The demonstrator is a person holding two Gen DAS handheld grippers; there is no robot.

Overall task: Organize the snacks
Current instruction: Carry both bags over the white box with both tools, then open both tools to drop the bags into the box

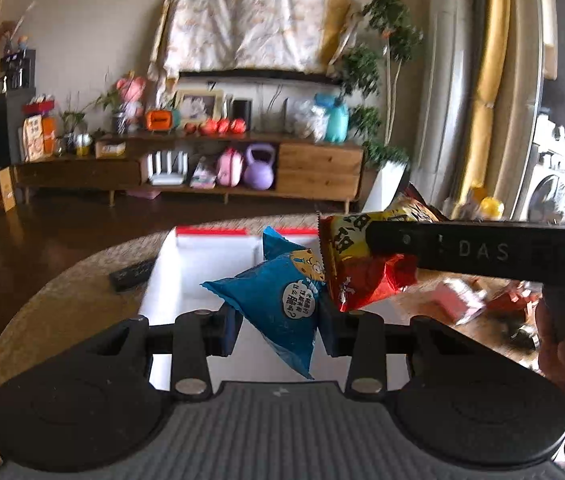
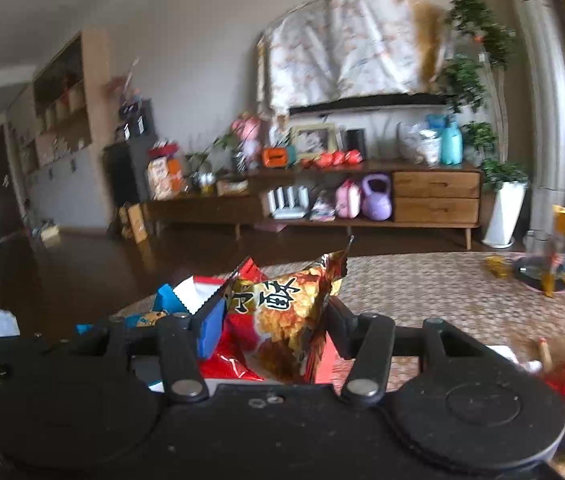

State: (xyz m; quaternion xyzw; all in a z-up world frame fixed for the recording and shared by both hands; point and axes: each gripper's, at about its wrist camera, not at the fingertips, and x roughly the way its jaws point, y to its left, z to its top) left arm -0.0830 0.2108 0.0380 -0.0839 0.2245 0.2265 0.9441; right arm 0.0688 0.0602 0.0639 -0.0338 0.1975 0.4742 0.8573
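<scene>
Left gripper [image 1: 280, 322] partly closed, both pads pressed on a blue bag [image 1: 278, 300]; the bag's body sticks out ahead of the fingers and one corner hangs below them. Beyond and under the fingertips sits a white box [image 1: 170, 276] with a red far edge, on a woven mat [image 1: 82, 280]. Right gripper [image 2: 274, 332] likewise partly closed, clamped on a red bag [image 2: 282, 320] that stands upright between its fingers, top edge rising above them. In the left view this red bag [image 1: 356, 268] hangs just right of the left fingertips, touching or nearly touching the blue bag, over the box. More wrappers [image 1: 462, 300] lie blurred on the mat, right of both grippers. A dark remote [image 1: 130, 274] lies left of the box.
</scene>
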